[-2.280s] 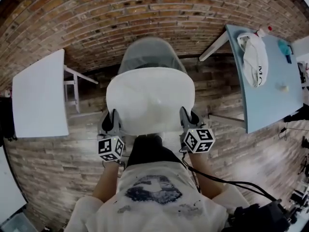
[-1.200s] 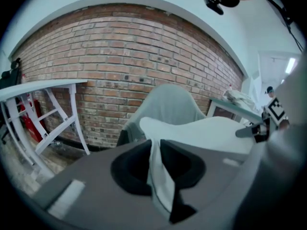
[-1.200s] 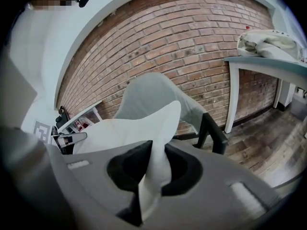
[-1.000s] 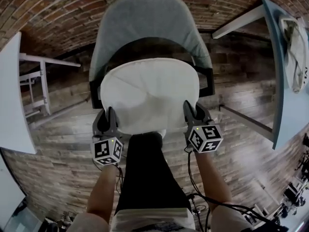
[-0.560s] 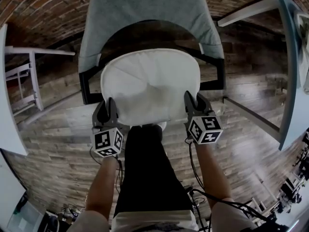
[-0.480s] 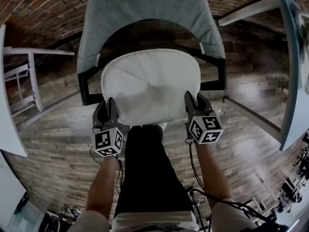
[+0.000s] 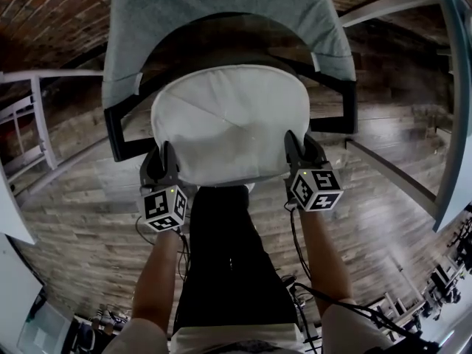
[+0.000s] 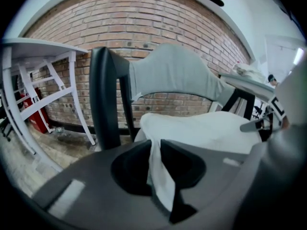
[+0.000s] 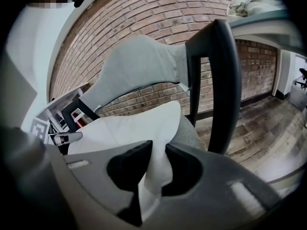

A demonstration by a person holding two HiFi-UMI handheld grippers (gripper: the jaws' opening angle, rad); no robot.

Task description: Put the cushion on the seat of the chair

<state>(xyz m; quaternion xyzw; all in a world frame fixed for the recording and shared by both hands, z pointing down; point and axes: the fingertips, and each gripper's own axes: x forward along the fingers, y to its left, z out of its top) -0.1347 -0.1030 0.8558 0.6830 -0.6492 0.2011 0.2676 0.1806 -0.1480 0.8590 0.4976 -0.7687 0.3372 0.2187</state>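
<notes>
Wooden plank floor (image 7: 81,220) lies under a grey-backed, black-framed chair (image 7: 221,21); a white rounded fabric cushion (image 7: 230,120) hangs just over its seat, near edge pinched by the jaws of the left gripper (image 7: 161,157) and right gripper (image 7: 299,147)

No readable text or numbers; the left tool (image 7: 163,155) and right tool (image 7: 301,144) carry only square black-and-white markers.
</notes>
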